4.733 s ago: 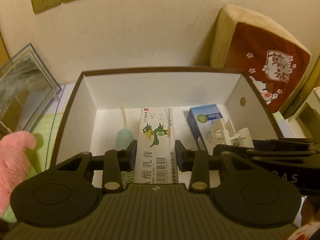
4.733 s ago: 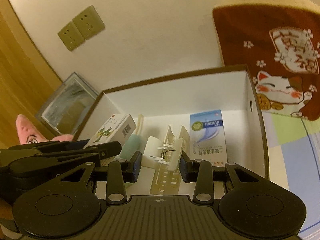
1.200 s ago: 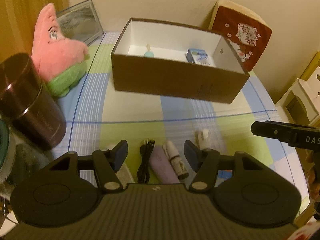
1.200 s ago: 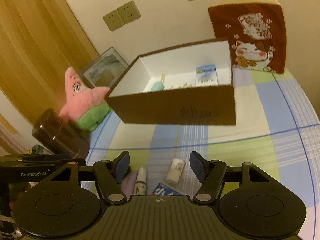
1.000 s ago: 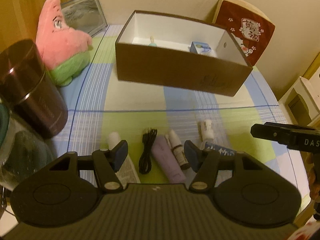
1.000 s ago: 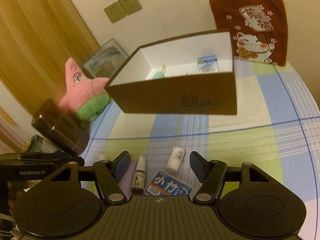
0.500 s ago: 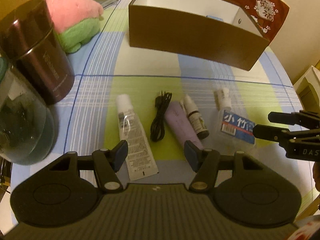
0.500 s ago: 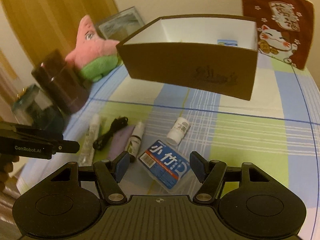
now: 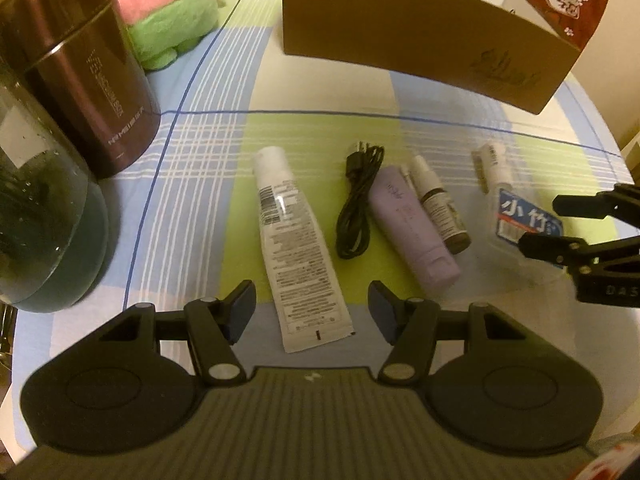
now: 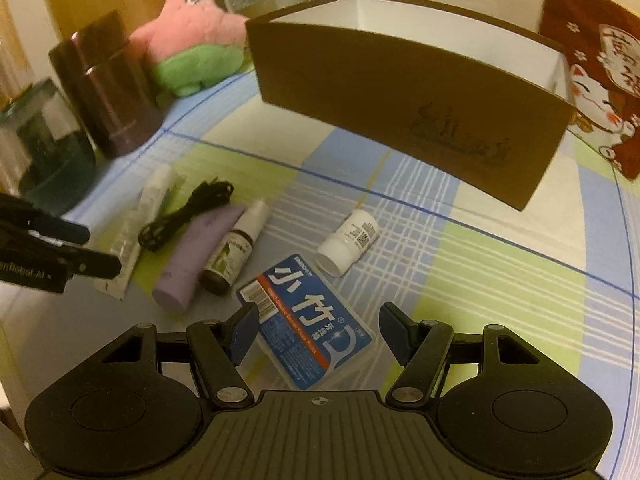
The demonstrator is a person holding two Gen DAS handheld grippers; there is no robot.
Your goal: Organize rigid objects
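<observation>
With both my hand-held grippers (image 9: 311,304) (image 10: 316,330) wide and empty, six small items, including the blue-labelled clear plastic case (image 10: 310,330), remain outside the brown cardboard box (image 10: 400,92) at twelve o'clock.

Left gripper (image 9: 311,305): jaws wide apart, nothing between the pads, above the crimped end of the white tube (image 9: 295,251).
Row on the checked cloth (image 9: 208,152): white tube, black cable (image 9: 357,205), purple tube (image 9: 412,227), small dark dropper bottle (image 9: 439,208), clear case with a blue label (image 9: 520,216).
Right gripper (image 9: 560,220): at the right edge, fingers parted over the blue-labelled case.
Behind: brown box (image 9: 420,36), dark canister (image 9: 76,68), pink and green plush (image 9: 168,12).
</observation>
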